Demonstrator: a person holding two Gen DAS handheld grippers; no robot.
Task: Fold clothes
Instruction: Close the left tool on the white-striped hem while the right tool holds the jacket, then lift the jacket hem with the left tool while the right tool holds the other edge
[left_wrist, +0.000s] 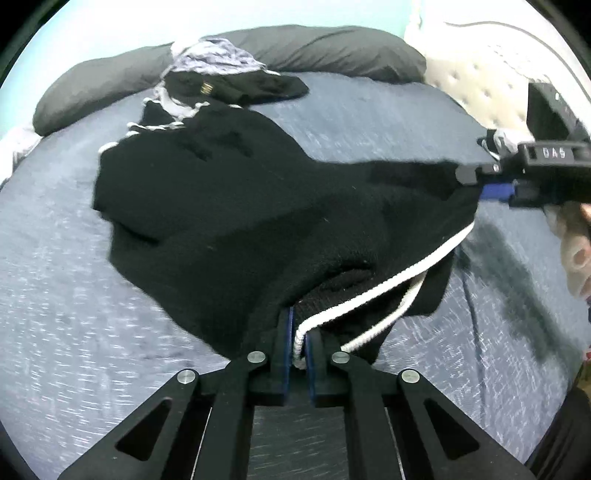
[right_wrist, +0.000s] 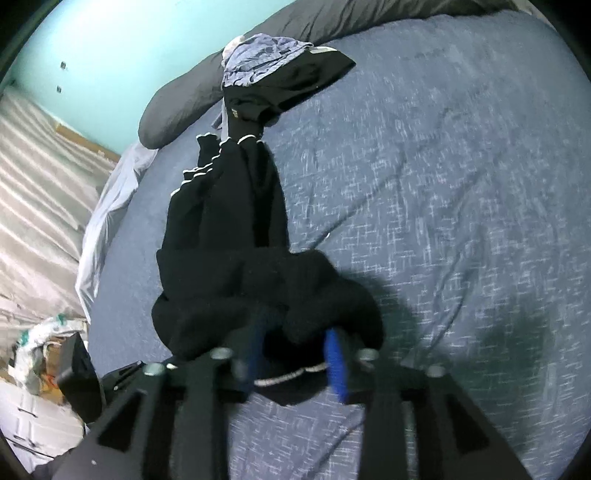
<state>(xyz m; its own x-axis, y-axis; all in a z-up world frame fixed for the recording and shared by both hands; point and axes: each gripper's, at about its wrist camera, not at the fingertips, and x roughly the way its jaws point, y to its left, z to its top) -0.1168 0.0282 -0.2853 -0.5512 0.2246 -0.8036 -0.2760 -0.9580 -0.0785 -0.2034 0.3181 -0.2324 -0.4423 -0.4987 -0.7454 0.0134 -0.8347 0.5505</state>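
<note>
Now the left hand-held gripper (left_wrist: 300, 341) is clenched on the white-corded edge of the black garment (left_wrist: 236, 206), which lies spread across the blue bed (left_wrist: 66, 295). Its blue pads (left_wrist: 289, 332) nearly meet around the cord. The right hand-held gripper (right_wrist: 295, 354) stands partly apart, black cloth bunched between its blurred fingers (right_wrist: 337, 365); whether they press it is unclear. More clothes (left_wrist: 221, 74) are heaped by the dark pillow (left_wrist: 332, 48).

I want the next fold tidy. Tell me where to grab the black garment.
Take the black garment by its white-corded edge, coming from the near side. That edge is lifted and thick, and the left claw already pinches it there.
</note>
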